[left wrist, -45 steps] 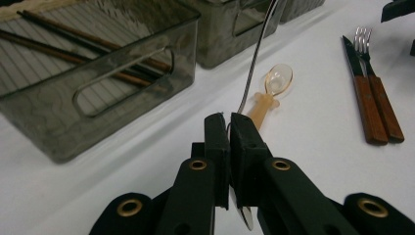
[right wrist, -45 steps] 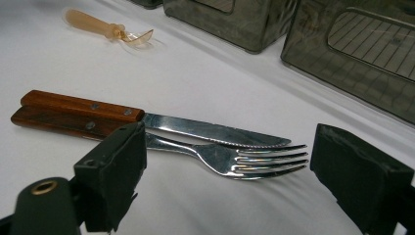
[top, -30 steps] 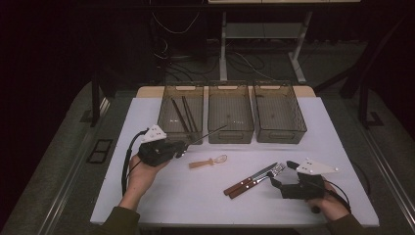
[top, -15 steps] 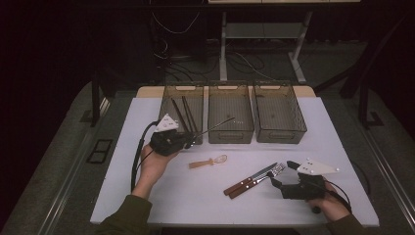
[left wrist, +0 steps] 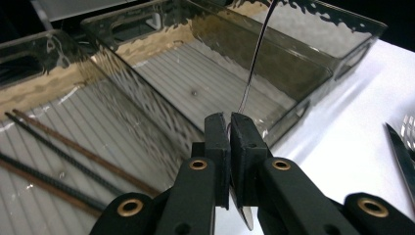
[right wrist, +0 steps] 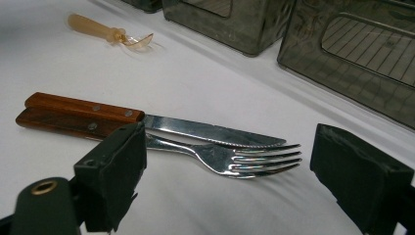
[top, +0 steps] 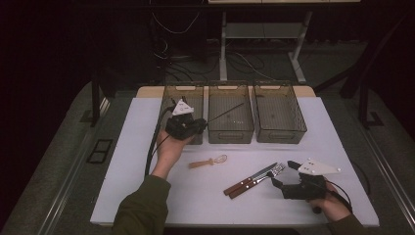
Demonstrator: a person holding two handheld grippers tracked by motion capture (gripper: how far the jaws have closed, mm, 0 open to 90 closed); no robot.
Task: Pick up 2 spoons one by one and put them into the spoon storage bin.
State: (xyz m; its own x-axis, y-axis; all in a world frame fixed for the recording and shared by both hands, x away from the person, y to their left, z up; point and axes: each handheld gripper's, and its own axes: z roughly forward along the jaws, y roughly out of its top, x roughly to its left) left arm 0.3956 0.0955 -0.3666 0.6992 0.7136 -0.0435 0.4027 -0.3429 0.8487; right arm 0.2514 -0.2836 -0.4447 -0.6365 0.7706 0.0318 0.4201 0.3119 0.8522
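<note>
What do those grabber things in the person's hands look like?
Each gripper is black, with two chunky flat-faced jaws on arms joined by brass-ringed pivots. The left gripper and the right gripper each carry a pale three-cornered plate on top and trail a black cable. The person wears olive-green sleeves.

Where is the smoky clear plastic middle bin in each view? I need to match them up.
High view: the smoky clear plastic middle bin sits at centre, second in the row of three.
Left gripper view: centre, under the thin dark rod clamped in the left gripper.
Right gripper view: top centre.
Shared landmark: the matching right-hand bin beside it.
</note>
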